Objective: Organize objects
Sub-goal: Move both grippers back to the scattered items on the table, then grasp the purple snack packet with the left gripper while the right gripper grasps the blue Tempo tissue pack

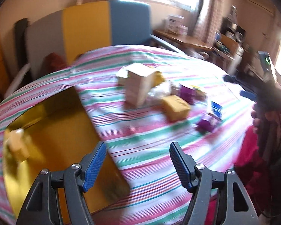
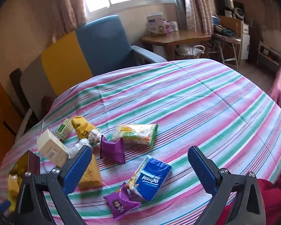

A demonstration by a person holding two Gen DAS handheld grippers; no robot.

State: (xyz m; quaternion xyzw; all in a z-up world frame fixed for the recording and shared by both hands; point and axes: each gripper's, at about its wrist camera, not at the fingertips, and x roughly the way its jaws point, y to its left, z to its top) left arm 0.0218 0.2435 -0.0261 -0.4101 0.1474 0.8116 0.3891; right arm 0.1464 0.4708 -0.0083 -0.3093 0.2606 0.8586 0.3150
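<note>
Packets and boxes lie scattered on a striped cloth (image 2: pixel 196 103). My right gripper (image 2: pixel 140 150) is open and holds nothing. Below it lie a blue tissue pack (image 2: pixel 151 180) and a purple packet (image 2: pixel 119 204). A second purple packet (image 2: pixel 112 150), a white-green packet (image 2: pixel 136 134), a yellow pouch (image 2: pixel 84 128), a cream box (image 2: pixel 52 150) and an orange-yellow packet (image 2: pixel 91 174) lie to the left. In the blurred left wrist view my left gripper (image 1: pixel 138 146) is open and holds nothing, at the edge of a yellow box (image 1: pixel 46 140) that holds a pale yellow packet (image 1: pixel 16 146).
A blue armchair (image 2: pixel 103 41) and a wooden table (image 2: pixel 176 37) with small boxes stand beyond the cloth. A person's hand (image 1: pixel 260 116) and red clothing (image 1: pixel 252 161) are at the right of the left wrist view. The cloth's far right half is bare.
</note>
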